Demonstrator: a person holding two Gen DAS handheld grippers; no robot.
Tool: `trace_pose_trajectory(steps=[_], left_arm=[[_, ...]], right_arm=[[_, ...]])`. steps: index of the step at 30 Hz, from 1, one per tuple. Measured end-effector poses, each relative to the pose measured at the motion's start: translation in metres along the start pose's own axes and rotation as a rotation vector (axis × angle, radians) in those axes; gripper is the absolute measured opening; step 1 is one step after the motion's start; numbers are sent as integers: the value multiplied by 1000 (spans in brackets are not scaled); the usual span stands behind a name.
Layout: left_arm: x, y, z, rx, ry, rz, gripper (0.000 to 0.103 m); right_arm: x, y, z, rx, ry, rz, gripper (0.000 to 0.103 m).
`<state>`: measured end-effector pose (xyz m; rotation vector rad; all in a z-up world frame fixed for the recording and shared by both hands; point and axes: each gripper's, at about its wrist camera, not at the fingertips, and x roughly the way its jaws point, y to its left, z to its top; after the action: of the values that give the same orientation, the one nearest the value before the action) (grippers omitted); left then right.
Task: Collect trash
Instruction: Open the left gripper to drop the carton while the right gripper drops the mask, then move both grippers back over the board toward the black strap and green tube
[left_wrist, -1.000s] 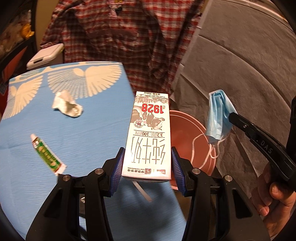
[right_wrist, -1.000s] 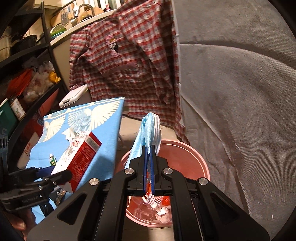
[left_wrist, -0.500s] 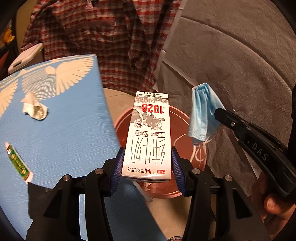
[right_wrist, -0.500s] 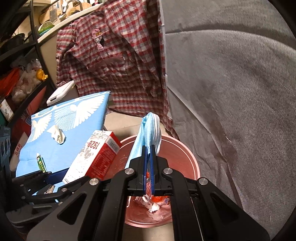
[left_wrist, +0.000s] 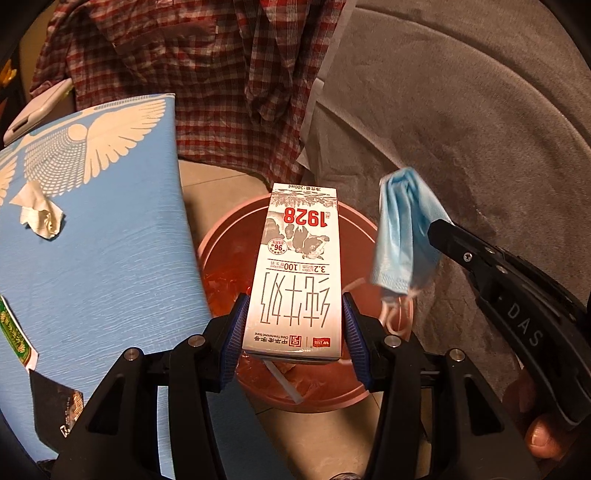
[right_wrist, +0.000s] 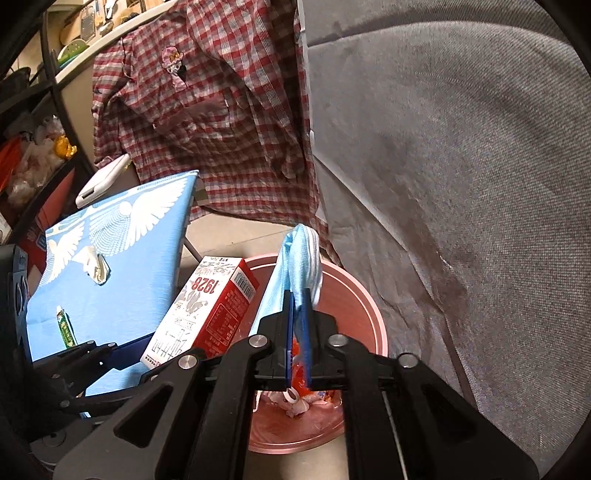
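My left gripper (left_wrist: 293, 325) is shut on a white and red milk carton (left_wrist: 297, 273) marked 1928 and holds it over the pink bin (left_wrist: 218, 240). The carton also shows in the right wrist view (right_wrist: 207, 306). My right gripper (right_wrist: 297, 306) is shut on a folded blue face mask (right_wrist: 295, 266) above the same bin (right_wrist: 369, 306). The mask (left_wrist: 402, 236) hangs to the right of the carton in the left wrist view. The bin holds some trash.
A blue table (left_wrist: 92, 240) with white wing prints lies left of the bin. On it are a crumpled tissue (left_wrist: 38, 214) and a green tube (left_wrist: 14, 339). A plaid shirt (left_wrist: 207, 74) hangs behind. Grey fabric (left_wrist: 461, 129) fills the right side.
Both grippers have moved right from the table to above the pink bin, still holding the carton and the mask.
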<state>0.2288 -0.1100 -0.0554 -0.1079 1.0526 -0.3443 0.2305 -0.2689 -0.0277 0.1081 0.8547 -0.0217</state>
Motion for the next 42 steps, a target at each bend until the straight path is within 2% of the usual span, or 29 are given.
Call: trace_pose_trajectory(steps=[3,5,7,12,17,22,30,35,37,42], left_arm=[[-2,2,1,-10,-8,-1,52],[-5,2,2,-11,-15,-4,52],[-8,3,1,-7,-22,-7,52],[-21,10,-1,-3,-38,-5,52],[-50,24,-4,0,-79,9,50],[-83,45,-10,-10,-124,32,45],[-140,100,-22,-63,-195,83,30],[-172,137,-35,-107,-234,123,28],[-183,150,-39,-128,-244,137,28],[-207,186,-53,-184,-267,171,27]], right_arm=[[1,-3,0,16,4,-8,20],[-1,-4,0,19,-3,-15,33],[-3,-5,0,25,-10,-13,37],[-11,-6,1,40,-32,6,37],[-27,6,1,25,-79,56,37],[-46,28,-2,-20,-130,127,37],[-63,62,-15,-84,-149,233,37],[-67,89,-29,-131,-130,313,21],[-70,103,-36,-163,-123,348,17],[-77,141,-56,-244,-98,442,16]])
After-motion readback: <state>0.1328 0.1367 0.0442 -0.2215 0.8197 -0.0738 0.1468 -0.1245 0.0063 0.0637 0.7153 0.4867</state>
